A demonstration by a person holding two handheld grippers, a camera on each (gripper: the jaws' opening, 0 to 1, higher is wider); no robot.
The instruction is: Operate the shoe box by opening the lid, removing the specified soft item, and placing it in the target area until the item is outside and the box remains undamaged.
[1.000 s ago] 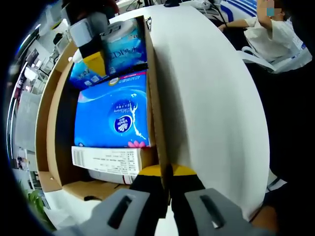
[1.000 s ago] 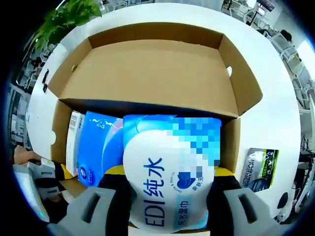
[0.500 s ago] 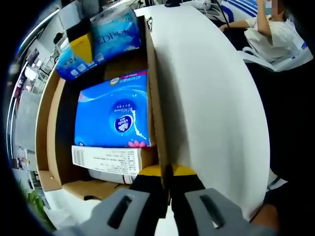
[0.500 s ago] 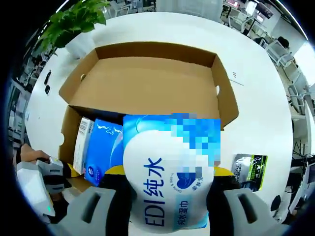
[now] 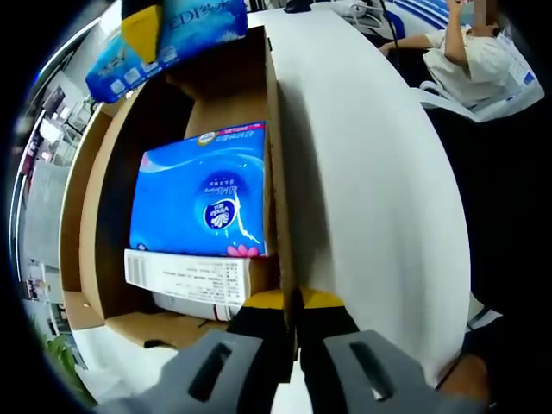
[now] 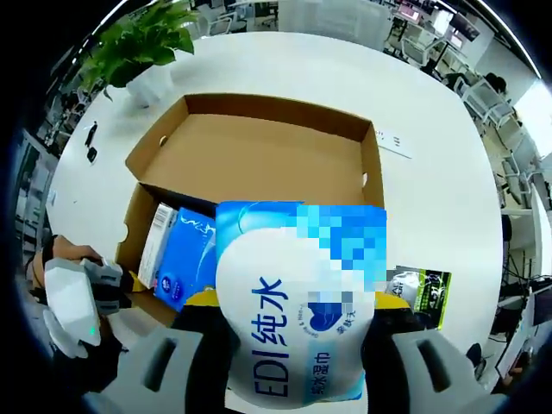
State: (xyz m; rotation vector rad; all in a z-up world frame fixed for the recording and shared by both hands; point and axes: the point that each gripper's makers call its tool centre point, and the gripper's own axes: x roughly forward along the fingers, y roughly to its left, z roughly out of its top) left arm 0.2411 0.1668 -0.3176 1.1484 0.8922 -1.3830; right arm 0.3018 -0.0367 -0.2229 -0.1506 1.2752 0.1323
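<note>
Wet-wipes pack held above the open shoe box

The right gripper (image 6: 297, 362) has its jaws closed on the wet-wipes pack (image 6: 297, 310), held above the open shoe box (image 6: 259, 147) on the white bench (image 6: 431, 172). The left gripper (image 5: 289, 366) has its jaws pinched together on the box's side wall. A blue tissue pack (image 5: 203, 194) and a white carton (image 5: 190, 278) lie inside; a green-and-black packet (image 6: 420, 289) lies beside the box.

Wet-wipe pack (image 6: 297, 319) label partly mosaicked, lower edge cut off.
</note>
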